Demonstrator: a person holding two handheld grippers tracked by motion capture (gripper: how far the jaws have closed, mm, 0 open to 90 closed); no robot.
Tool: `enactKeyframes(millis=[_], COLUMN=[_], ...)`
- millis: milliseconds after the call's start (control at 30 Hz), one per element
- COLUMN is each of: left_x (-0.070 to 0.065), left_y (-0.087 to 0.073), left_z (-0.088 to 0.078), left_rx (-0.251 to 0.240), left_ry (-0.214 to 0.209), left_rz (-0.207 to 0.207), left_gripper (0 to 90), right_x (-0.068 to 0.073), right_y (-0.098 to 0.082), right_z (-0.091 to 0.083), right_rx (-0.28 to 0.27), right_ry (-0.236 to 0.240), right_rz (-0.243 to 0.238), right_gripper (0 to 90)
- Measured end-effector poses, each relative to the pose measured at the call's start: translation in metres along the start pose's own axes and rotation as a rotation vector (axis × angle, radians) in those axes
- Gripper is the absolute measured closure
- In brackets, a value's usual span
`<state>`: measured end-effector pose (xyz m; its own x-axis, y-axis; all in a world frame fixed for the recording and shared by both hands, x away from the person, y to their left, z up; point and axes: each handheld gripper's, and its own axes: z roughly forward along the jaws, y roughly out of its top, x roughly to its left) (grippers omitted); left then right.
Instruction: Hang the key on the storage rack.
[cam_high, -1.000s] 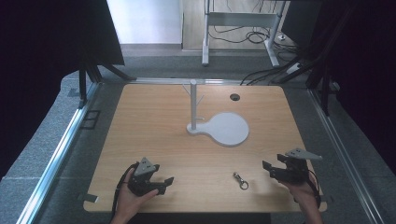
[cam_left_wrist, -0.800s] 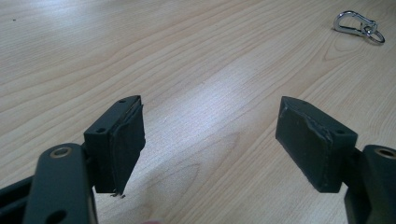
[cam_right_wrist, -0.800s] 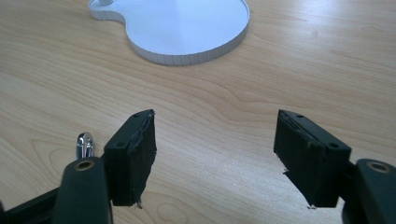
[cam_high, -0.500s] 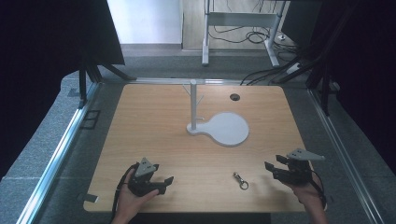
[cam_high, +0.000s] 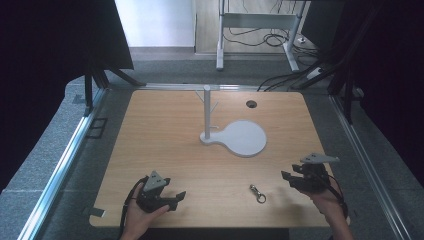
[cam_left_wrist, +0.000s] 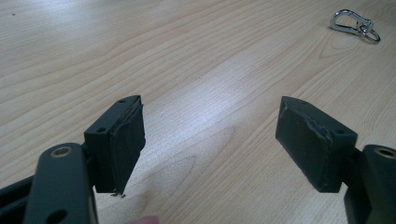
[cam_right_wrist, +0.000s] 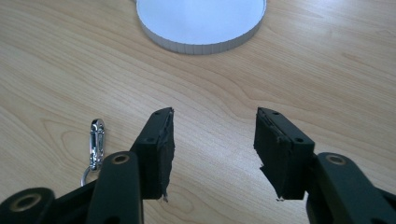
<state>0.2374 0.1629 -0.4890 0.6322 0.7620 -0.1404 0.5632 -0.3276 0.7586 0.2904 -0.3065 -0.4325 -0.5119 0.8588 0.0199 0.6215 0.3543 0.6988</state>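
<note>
The metal clip (cam_high: 257, 193), a small snap hook with a ring on one end, is lying flat on the wooden table (cam_high: 165, 135) in the lower centre of the high view, between the two grippers and touching neither. The right gripper (cam_high: 292, 178) is sitting at the lower right of that view, its jaws pointing toward frame left, and it is judged to be the nearer of the two. The left gripper (cam_high: 176, 196) is sitting at the lower left, farther from the clip.

In the right gripper view the clip (cam_right_wrist: 95, 147) is lying at the lower left, just beside the left-hand jaw and outside the gap, its long axis running roughly up the frame (about parallel to the jaws). The right gripper (cam_right_wrist: 212, 151) is standing wide with nothing between its pads. A grasp from here would call for a sideways shift toward the clip, as a judgement.

In the left gripper view the clip (cam_left_wrist: 351, 24) is lying at the upper right, well apart, ring end toward the right edge. The left gripper (cam_left_wrist: 210, 144) is also standing wide and holding nothing.

The white stand (cam_high: 237, 135), a round base with an upright pegged post, is occupying the centre of the high view, beyond the clip. Nothing is lying between either gripper and the clip.
</note>
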Motion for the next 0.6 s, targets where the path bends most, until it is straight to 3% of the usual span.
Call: enactKeyframes(millis=[33,133,200,233,367,600], left_x=[0.000,-0.001,-0.002,-0.002,-0.001,0.000], left_y=[0.000,0.001,0.002,0.002,0.001,-0.001], left_z=[0.000,-0.001,-0.002,-0.002,-0.002,0.000], left_rx=[0.001,-0.003,-0.006,-0.011,-0.003,0.006], left_ry=[-0.004,-0.008,-0.025,-0.052,-0.044,-0.034], left_rz=[0.003,0.004,-0.001,-0.014,-0.021,-0.022], left_gripper=[24.4,24.4,24.4,24.4,24.7,24.6], right_x=[0.002,0.007,0.011,0.014,0.020,0.034], right_y=[0.006,0.012,0.016,0.019,0.023,0.027], right_z=[-0.001,-0.002,-0.004,-0.003,0.000,0.004], right_rx=[0.036,0.076,0.100,0.128,0.180,0.211], right_ry=[0.001,0.007,0.018,0.017,0.030,0.050], right_rz=[-0.012,-0.038,-0.056,-0.080,-0.107,-0.156], right_gripper=[49.7,50.8,52.2,53.9,55.1,59.6])
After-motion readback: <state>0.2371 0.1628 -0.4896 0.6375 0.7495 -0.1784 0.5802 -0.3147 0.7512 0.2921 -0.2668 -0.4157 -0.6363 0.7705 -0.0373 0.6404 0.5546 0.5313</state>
